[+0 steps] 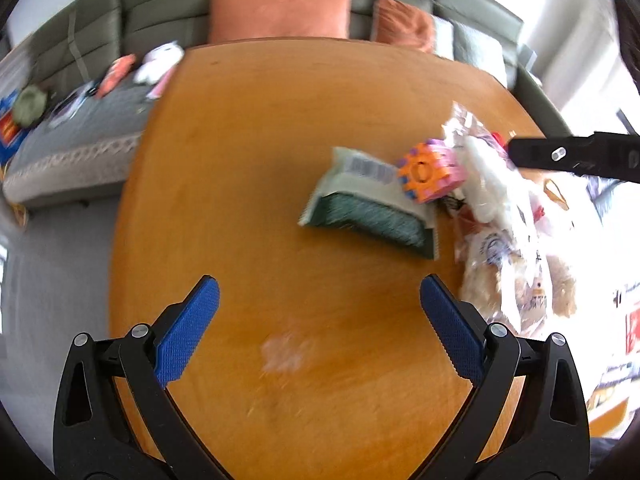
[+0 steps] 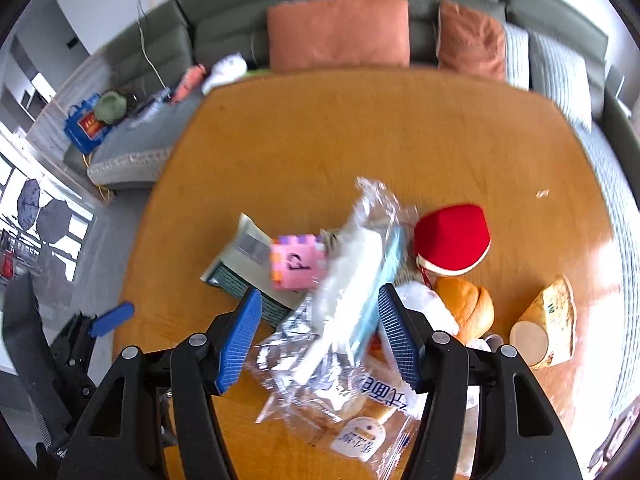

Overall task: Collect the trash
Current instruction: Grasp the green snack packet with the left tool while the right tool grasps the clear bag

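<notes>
A pile of litter lies on the wooden table. A clear crinkled wrapper with white and blue contents lies between my right gripper's open jaws, not clamped. A clear bread bag lies under it. A green snack packet with a barcode lies to the left, beside a pink and orange foam block. My left gripper is open and empty over bare table, short of the packet. The right gripper's arm shows in the left wrist view.
A red cap, a bread roll and a paper cup on its side lie on the table's right side. A grey-green sofa with orange cushions runs behind the table, with clutter on its left seat.
</notes>
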`<state>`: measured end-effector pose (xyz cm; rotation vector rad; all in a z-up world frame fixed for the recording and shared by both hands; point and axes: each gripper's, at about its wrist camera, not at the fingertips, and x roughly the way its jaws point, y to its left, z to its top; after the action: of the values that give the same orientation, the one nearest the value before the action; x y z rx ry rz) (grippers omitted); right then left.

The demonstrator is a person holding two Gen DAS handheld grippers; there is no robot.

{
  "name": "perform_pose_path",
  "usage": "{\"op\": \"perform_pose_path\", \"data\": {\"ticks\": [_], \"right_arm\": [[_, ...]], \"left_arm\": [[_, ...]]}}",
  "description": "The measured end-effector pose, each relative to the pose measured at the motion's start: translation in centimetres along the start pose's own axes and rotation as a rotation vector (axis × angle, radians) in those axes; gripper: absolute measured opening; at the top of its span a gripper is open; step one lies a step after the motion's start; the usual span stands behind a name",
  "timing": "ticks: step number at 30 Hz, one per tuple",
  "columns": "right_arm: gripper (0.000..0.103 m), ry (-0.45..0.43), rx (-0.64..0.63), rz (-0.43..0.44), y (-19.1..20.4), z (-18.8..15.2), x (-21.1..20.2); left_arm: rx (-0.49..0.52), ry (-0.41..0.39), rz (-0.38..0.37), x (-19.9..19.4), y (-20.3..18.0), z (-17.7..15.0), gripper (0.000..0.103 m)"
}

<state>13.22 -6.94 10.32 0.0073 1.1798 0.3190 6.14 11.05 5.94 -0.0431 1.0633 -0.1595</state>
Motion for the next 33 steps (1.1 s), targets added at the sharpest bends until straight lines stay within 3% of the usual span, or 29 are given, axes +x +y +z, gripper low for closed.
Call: {"op": "perform_pose_path", "data": {"ticks": [6,7,8,11,16,21,26,28,30,33], "right_arm": [[0.06,0.1,0.002,-0.022,-0.8,0.1,2.8],[0.054,0.112,0.001,-0.024,-1.0,0.1,3.3],[0.034,0.125,0.0,-0.019,-1.2,0.1,3.7],[0.023,0.102,0.017,0.008,-2.2,0.6,3.3],[0.022,0.035,0.052,0.055,-3.3,1.3,1.7],[0.022,0.019,0.054,0.079,-3.6,1.5,0.8],[0.022,0.024,0.049,0.082,-2.4,2.3,1.0],[0.022,0.023,0.047,0.082,-2.1,2.4,0.9],[0.022,0.021,0.047,0.083,-1.9,2.6,0.8],[0.022,0.014,0.046,0.081,-1.7,2.5,0.3]], "left_arm": [[0.087,0.057,-0.007,2.7,-2.0,2.3,0.097],[0.09,0.068,-0.016,3.2,-2.2,2.7,0.097],[0.091,0.074,-0.02,3.5,-2.3,3.0,0.097],[0.1,0.097,-0.033,4.8,-2.9,3.9,0.097],[0.122,0.137,-0.041,7.3,-3.5,4.8,0.097],[0.137,0.169,-0.017,9.0,-3.8,4.9,0.097],[0.115,0.155,-0.05,9.2,-3.1,4.3,0.097],[0.099,0.14,-0.057,8.8,-2.8,4.0,0.089],[0.073,0.13,-0.064,8.0,-2.5,3.4,0.067],[0.023,0.116,-0.098,6.6,-1.3,2.5,0.065]]}}
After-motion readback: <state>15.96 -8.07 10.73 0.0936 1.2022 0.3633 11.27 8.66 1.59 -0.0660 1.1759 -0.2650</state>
